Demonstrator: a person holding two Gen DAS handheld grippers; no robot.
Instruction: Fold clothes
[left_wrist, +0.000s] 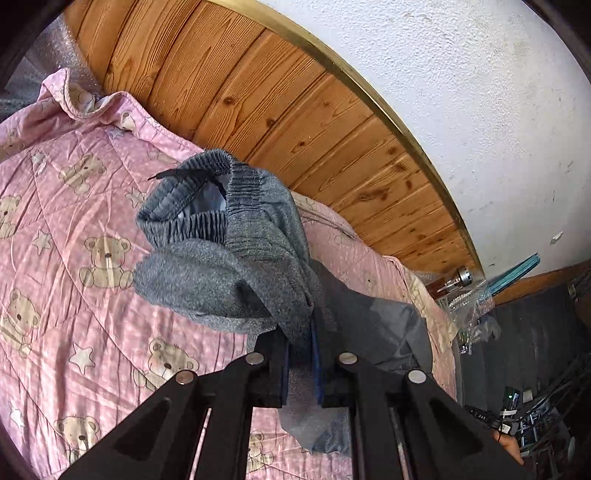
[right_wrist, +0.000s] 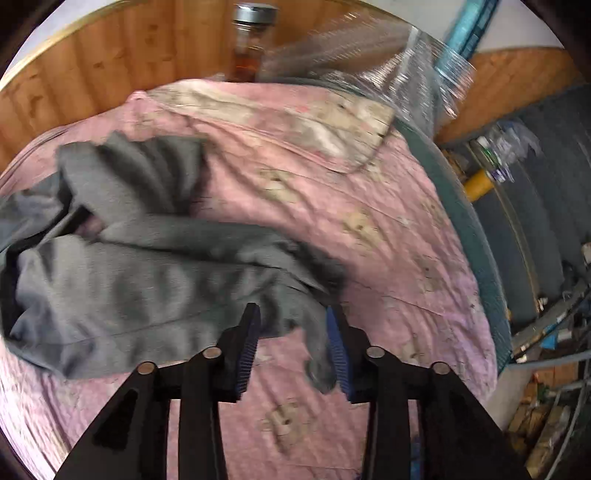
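Wood panelling backed a bed spread with a pink bear-print quilt (left_wrist: 74, 229). Left wrist view: the left tongs (left_wrist: 300, 347) were closed on a fold of the grey trousers (left_wrist: 221, 266), whose ribbed waistband (left_wrist: 192, 221) hung raised just ahead of the tips, above the quilt. Right wrist view, blurred: the trousers' length ran from far left towards the right tongs (right_wrist: 293, 334), which stood part open with a loose grey end lying between the jaws, apparently not yet pinched. A bottle (right_wrist: 251, 40) stood at the bed's far edge. The right tongs were judged nearer that free end.
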